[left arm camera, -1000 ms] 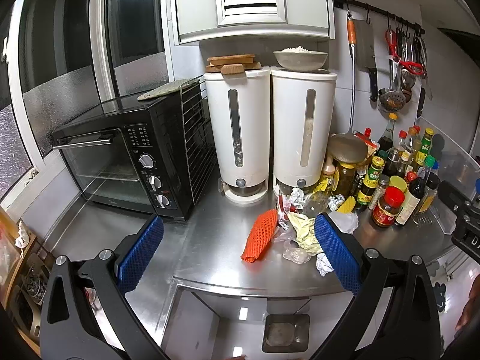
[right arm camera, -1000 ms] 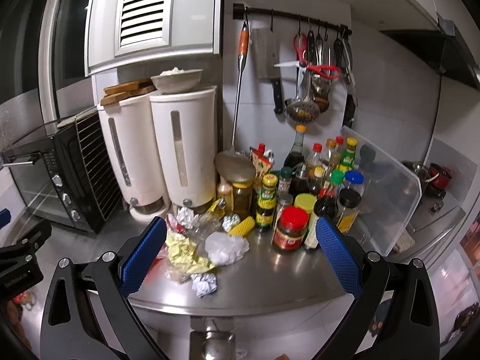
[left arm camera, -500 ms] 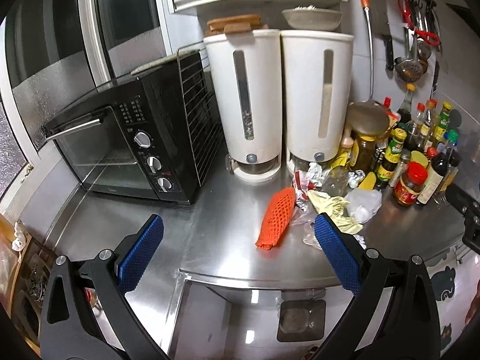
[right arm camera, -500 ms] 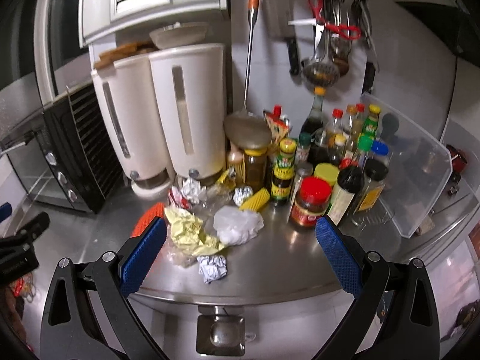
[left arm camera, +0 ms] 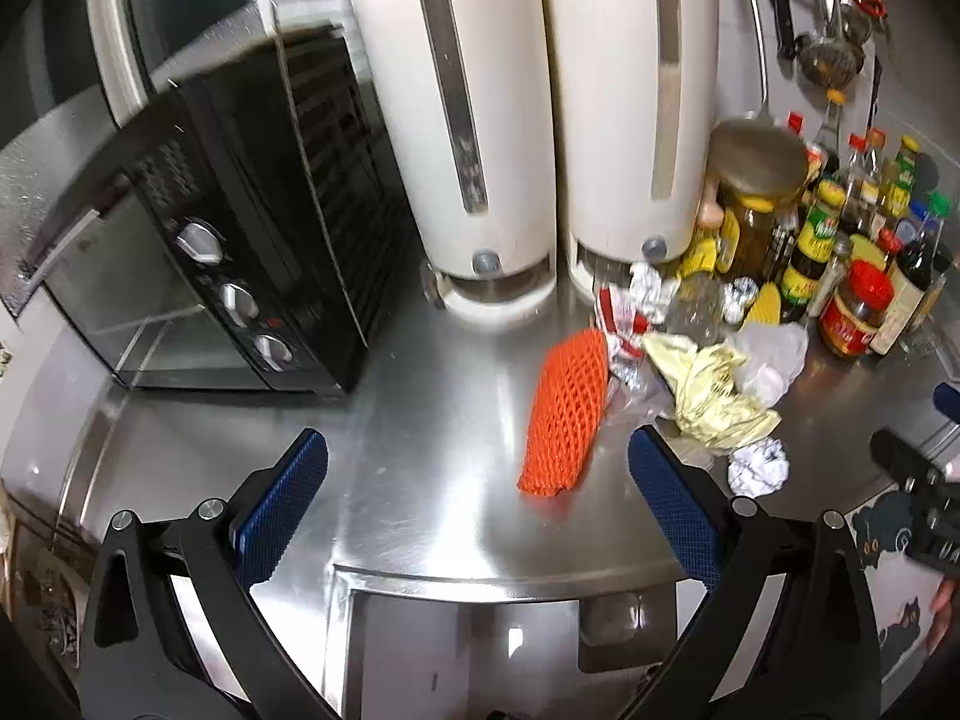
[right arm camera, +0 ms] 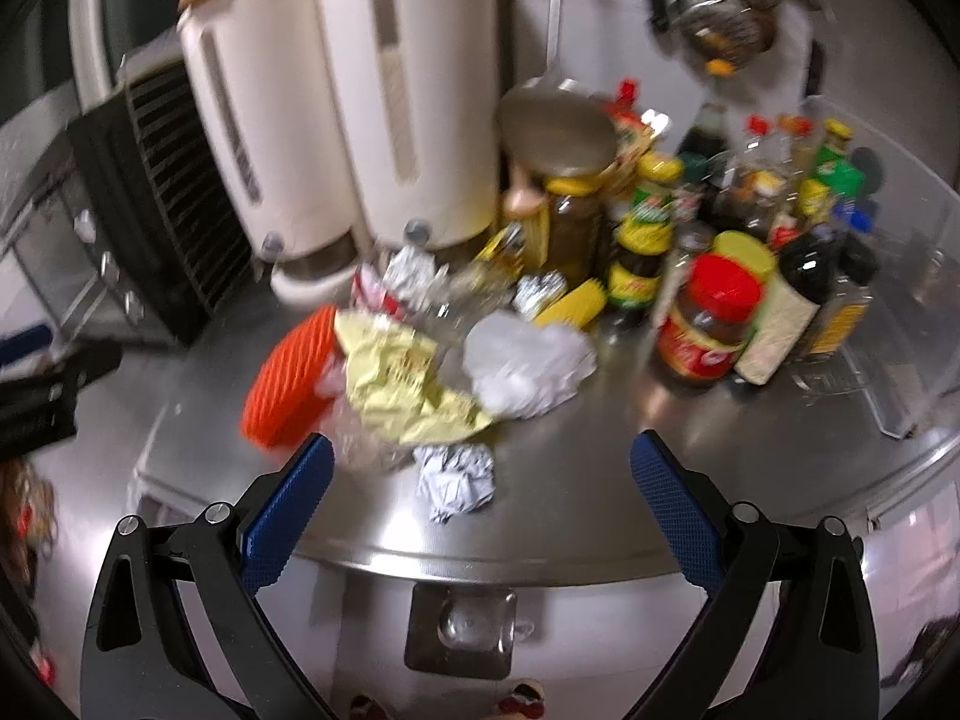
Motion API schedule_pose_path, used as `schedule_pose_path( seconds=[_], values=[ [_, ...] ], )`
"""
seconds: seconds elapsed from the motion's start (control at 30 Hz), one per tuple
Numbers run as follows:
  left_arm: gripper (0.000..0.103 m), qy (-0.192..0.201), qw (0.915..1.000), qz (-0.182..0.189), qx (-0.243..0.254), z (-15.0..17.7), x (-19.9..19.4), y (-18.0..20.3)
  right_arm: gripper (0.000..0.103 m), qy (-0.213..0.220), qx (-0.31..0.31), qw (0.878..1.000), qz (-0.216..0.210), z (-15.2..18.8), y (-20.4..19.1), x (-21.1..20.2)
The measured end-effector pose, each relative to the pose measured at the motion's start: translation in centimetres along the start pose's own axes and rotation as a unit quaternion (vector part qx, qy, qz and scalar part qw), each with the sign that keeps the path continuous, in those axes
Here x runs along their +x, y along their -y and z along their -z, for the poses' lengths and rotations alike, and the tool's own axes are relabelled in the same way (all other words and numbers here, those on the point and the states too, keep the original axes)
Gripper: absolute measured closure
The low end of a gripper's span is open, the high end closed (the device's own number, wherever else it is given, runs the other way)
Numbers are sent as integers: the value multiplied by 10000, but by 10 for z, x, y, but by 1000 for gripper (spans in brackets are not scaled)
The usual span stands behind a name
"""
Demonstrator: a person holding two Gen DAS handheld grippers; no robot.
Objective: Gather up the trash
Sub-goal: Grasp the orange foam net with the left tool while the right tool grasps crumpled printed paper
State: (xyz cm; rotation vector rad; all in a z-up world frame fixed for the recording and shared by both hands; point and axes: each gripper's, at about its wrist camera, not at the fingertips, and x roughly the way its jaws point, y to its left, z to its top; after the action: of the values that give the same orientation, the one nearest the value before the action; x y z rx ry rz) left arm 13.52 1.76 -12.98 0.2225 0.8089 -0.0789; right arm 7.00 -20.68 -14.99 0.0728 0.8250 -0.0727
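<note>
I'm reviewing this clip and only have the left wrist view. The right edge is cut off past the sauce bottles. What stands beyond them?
Observer: A clear plastic bin stands tilted right of the bottles.
Operator: Are the right tongs holding any trash?
Observer: No. The right tongs are open and empty, short of the crumpled white paper ball.
Operator: What lies right behind that ball?
Observer: The yellow wrapper, with a white plastic bag touching its right side.
Operator: And the orange foam net?
Observer: The orange foam net lies left of the wrapper, partly under it.
</note>
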Motion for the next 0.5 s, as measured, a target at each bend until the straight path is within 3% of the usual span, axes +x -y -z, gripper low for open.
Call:
schedule_pose_path(
  seconds=[0.17,0.5],
  values=[
    [17,-359,9991,198,122,4,40,8,30,-458,-173,9987,-131,17,-6,40],
    [20,-728,9959,478,238,9,100,22,30,-818,-84,9963,-255,33,-5,95]
  ],
)
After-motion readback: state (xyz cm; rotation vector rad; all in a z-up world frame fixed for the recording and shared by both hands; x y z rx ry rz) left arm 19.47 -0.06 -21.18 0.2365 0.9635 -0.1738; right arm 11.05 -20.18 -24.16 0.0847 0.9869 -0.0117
